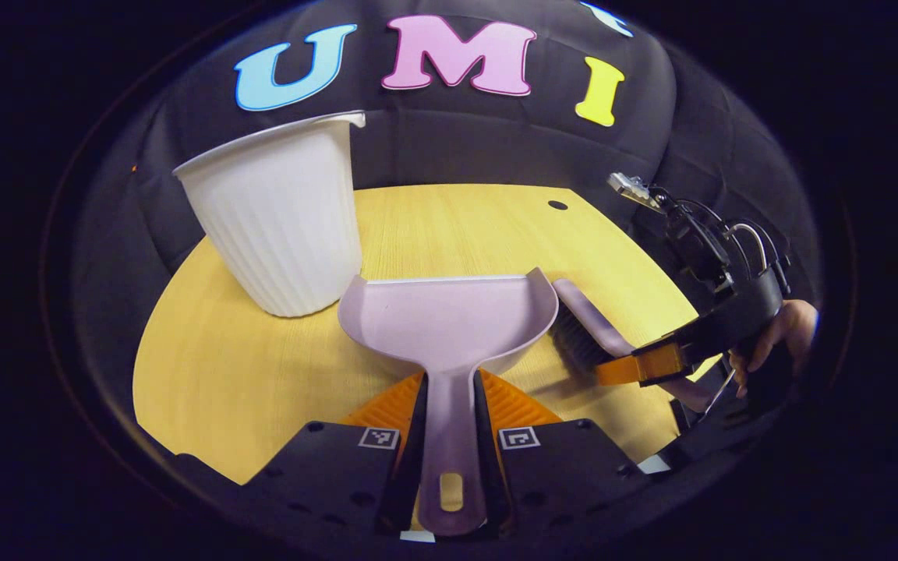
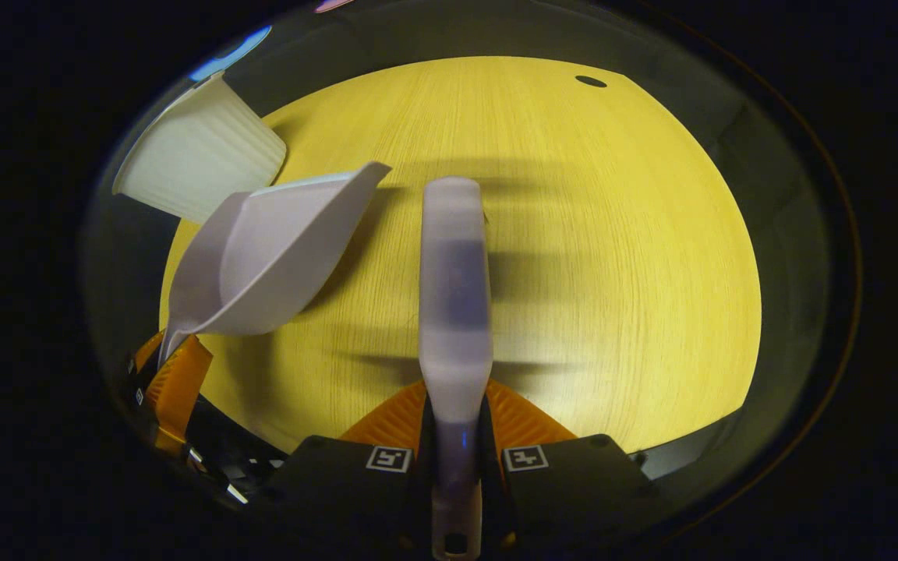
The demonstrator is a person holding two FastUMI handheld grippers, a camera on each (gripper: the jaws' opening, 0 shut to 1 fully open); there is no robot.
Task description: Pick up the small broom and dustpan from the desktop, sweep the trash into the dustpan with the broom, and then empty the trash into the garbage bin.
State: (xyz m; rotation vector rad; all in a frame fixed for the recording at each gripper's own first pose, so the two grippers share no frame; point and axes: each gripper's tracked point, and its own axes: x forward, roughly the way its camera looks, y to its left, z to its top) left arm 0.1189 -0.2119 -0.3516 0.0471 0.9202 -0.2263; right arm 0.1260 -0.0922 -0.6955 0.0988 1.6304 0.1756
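In the left gripper view, the left gripper was clamped tight on the handle of the dustpan, both fingers pressing against it from either side. The pan's scoop stuck out ahead over the yellow table, its mouth facing away, and I couldn't tell whether its lip touched the wood. Just beyond it on the left stood the white ribbed bin, upright on the table and close to the pan's corner. Off to the right, the right gripper came in from the side, a hand behind it, closed on the broom; the dark bristles sat right beside the pan's right edge.

In the right gripper view, the right gripper had its fingers squeezed onto the broom handle, the broom reaching straight out over the table. The dustpan hung to the left, tilted, with the left gripper below it gripping its handle. The bin sat at the far left.
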